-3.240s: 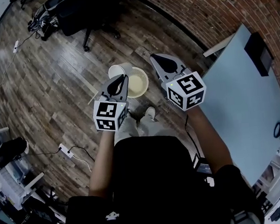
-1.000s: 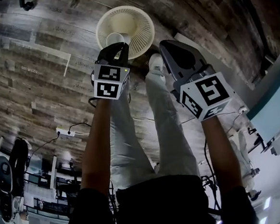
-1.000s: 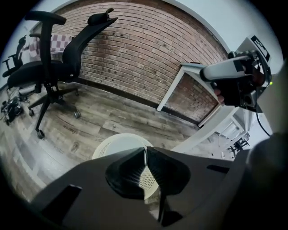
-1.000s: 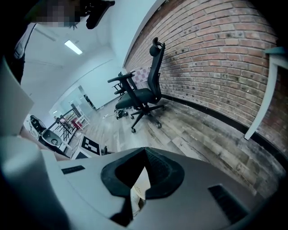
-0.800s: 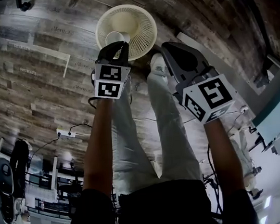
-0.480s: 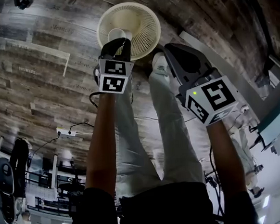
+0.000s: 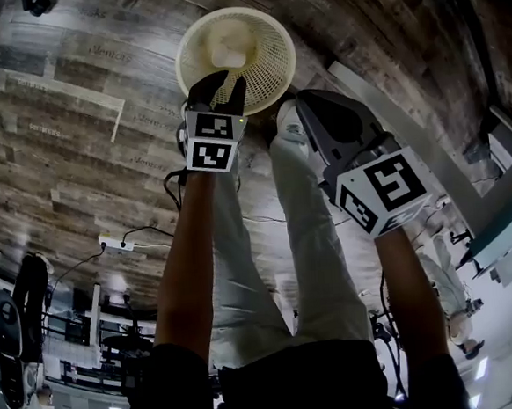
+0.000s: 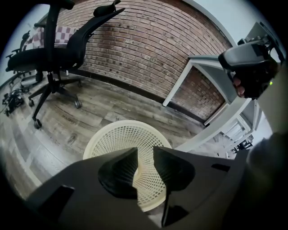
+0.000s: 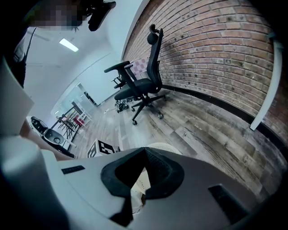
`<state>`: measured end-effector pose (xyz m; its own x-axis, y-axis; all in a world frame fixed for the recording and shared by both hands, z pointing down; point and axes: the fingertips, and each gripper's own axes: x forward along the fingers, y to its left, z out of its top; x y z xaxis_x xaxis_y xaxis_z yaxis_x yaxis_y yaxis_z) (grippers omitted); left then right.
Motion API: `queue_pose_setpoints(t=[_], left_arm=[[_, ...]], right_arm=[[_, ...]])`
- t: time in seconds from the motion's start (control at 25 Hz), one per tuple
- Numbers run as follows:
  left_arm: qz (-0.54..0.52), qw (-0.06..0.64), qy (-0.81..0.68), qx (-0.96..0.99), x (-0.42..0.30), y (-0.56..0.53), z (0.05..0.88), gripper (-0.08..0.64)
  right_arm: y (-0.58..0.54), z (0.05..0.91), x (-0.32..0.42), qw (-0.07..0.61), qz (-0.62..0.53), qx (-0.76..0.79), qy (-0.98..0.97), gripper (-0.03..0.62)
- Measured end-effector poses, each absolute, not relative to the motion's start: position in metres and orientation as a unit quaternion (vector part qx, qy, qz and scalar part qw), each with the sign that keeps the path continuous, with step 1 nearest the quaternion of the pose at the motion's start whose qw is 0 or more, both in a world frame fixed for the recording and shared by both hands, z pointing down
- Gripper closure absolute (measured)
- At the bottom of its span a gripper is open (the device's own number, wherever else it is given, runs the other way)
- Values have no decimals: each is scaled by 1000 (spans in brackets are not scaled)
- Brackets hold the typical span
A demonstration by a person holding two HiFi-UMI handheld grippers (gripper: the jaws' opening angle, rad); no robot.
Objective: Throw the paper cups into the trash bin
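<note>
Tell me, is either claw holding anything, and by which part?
Nothing is held. The left gripper, jaws opening, hangs empty above the trash bin, where a paper cup lies. The right gripper is shut on nothing.

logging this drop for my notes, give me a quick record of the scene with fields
place: wood floor, brick wall, office chair
bin: cream mesh trash bin on the floor, under the left gripper
cup: paper cup inside the bin, clear of the jaws
left gripper: jaws opening, nothing between them
right gripper: jaws together, no cup in them, off to the side of the bin
task stage: this cup is in the bin
</note>
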<state>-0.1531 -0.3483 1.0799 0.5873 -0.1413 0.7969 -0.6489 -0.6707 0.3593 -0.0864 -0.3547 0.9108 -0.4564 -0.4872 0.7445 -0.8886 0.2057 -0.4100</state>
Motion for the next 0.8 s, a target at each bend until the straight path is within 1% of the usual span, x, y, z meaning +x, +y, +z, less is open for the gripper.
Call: queue_pose_setpoints(t=[0.24,0.36,0.6,0.8], left_arm=[[378,318,-246,834,-154,-349,1062,491],[381,308,-252,834,-159,-348,1051,529],[382,294,-260,837,-163,-348,1025,551],[374,278,-268,843,-160,-353,1000,551]], right_arm=[[-356,905,-87,236,420,463,-744,589],[-358,894,-88,234,413,462,-750,589],[-362,867,-86,226,396,462,-761,589],[-358,845,-82,219,381,463,-769,589]])
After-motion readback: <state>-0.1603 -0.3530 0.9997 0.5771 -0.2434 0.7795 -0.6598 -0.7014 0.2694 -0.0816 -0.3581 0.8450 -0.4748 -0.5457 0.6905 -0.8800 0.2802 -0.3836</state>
